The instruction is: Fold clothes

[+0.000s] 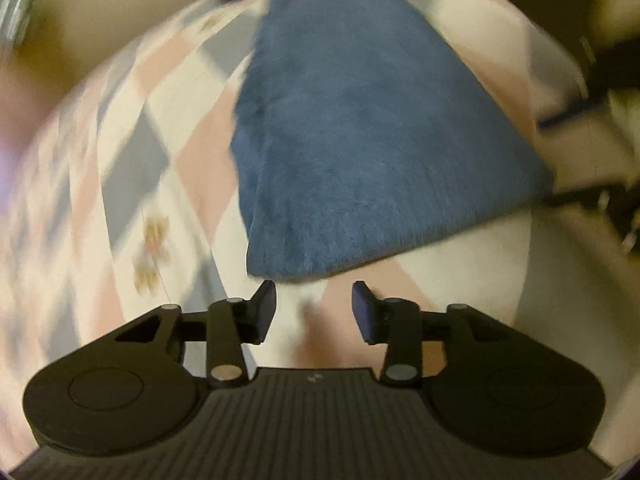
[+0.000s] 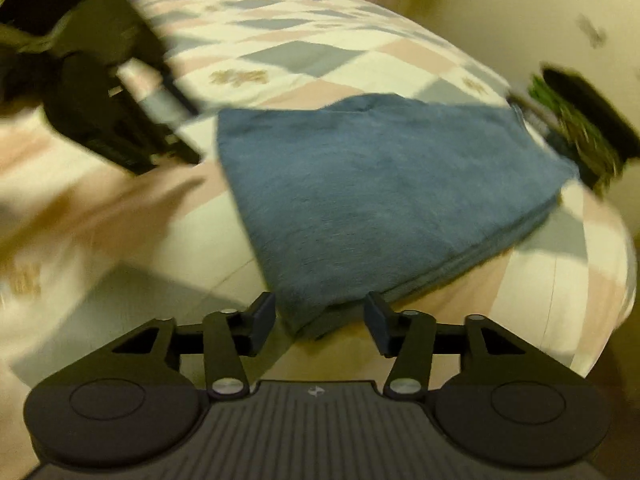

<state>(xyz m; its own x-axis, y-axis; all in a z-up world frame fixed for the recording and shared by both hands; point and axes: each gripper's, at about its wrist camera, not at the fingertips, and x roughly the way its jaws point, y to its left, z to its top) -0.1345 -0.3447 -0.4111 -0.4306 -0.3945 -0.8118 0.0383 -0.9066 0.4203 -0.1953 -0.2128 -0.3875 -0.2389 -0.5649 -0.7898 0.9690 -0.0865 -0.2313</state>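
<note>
Nearest in the left wrist view, the left claw [image 1: 314, 310] has its fingers spread wide with nothing between them, poised just short of the near corner of a folded blue towel [image 1: 360, 140]. In the right wrist view the right claw [image 2: 320, 322] is likewise spread, its fingers standing to either side of the towel's [image 2: 380, 184] near corner; whether they touch the cloth cannot be told through the blur. The towel lies flat in stacked layers on a bed covered by a quilt [image 1: 160, 152] of pink, grey and white diamonds with small gold flower prints, close to the bed's near edge. In the right wrist view the quilt [image 2: 304, 52] runs on behind the towel, and the left claw [image 2: 120, 120] shows as a dark blurred shape over the bed to the towel's left. Beyond the towel's far right corner, at the bed's edge, sits something dark and green [image 2: 580, 128], too smeared to name.
</note>
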